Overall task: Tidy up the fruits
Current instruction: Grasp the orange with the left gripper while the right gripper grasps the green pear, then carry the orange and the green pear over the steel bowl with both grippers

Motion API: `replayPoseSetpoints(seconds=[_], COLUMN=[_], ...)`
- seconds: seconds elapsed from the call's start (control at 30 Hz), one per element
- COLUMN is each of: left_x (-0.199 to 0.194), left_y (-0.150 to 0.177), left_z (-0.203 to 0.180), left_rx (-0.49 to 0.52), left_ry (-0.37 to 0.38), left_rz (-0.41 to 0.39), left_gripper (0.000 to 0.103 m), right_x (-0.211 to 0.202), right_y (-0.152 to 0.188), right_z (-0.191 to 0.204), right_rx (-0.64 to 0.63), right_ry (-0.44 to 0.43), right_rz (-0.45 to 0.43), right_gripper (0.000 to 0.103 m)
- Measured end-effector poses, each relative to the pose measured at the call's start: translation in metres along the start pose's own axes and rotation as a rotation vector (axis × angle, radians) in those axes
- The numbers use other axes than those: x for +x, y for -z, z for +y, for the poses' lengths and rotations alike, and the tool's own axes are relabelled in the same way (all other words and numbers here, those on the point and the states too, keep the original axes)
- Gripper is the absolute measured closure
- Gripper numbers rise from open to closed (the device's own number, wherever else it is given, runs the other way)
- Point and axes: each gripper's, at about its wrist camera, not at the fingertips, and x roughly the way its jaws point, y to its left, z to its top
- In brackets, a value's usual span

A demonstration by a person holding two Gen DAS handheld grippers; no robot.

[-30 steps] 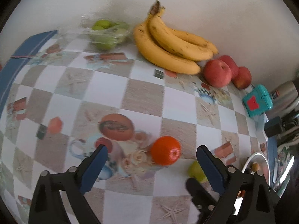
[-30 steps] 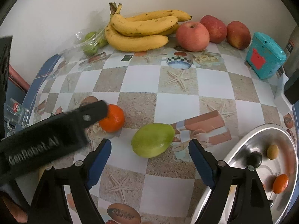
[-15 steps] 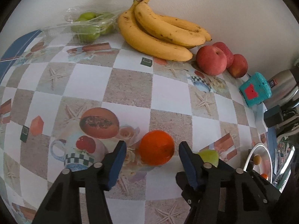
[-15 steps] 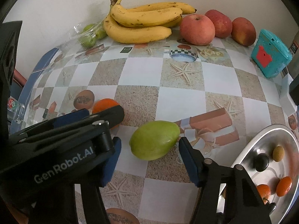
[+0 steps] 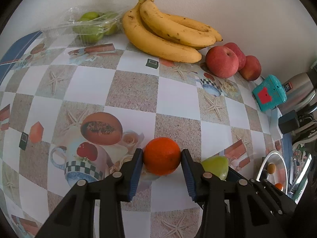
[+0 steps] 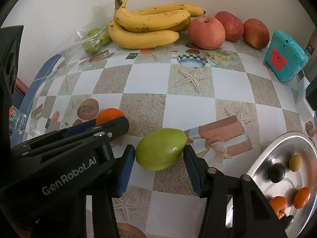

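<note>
My left gripper point(image 5: 162, 155) is shut on an orange point(image 5: 162, 155) that rests on the patterned tablecloth. My right gripper point(image 6: 159, 152) has its pads against both ends of a green mango point(image 6: 160, 151) on the cloth. The left gripper also shows in the right wrist view point(image 6: 83, 136), just left of the mango, with the orange point(image 6: 109, 115) partly hidden behind it. The mango shows in the left wrist view point(image 5: 217, 166), right of the orange.
Bananas point(image 5: 164, 33), three red apples point(image 5: 221, 61) and bagged green fruit point(image 5: 91, 27) line the back wall. A teal box point(image 5: 269, 93) and a steel kettle point(image 5: 301, 91) stand at right. A metal plate point(image 6: 297, 144) with small fruits sits at front right.
Both grippers moved forward and closed: the left one onto the orange, the right one onto the green mango. One second ago both were wide open.
</note>
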Motion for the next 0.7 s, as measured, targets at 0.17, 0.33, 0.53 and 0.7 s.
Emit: replayPoseSetpoints(seconds=[0.17, 0.33, 0.53, 0.7], left_x=[-0.004, -0.011, -0.02, -0.027], left_y=[0.0, -0.001, 0.002, 0.008], left_z=[0.004, 0.007, 0.007, 0.009], left_rx=[-0.014, -0.024, -0.03, -0.05], left_ry=[-0.009, -0.022, -0.043, -0.053], left_rz=[0.004, -0.004, -0.004, 0.002], left_gripper=[0.061, 0.061, 0.061, 0.062], right_x=[0.001, -0.001, -0.007, -0.015], right_y=[0.001, 0.002, 0.004, 0.009], right_z=[-0.001, 0.0, 0.001, 0.004], right_rx=[0.009, 0.002, 0.002, -0.004], right_ry=[-0.006, 0.002, 0.014, 0.017], right_rz=[-0.004, -0.002, -0.004, -0.009], right_gripper=[0.051, 0.051, 0.051, 0.051])
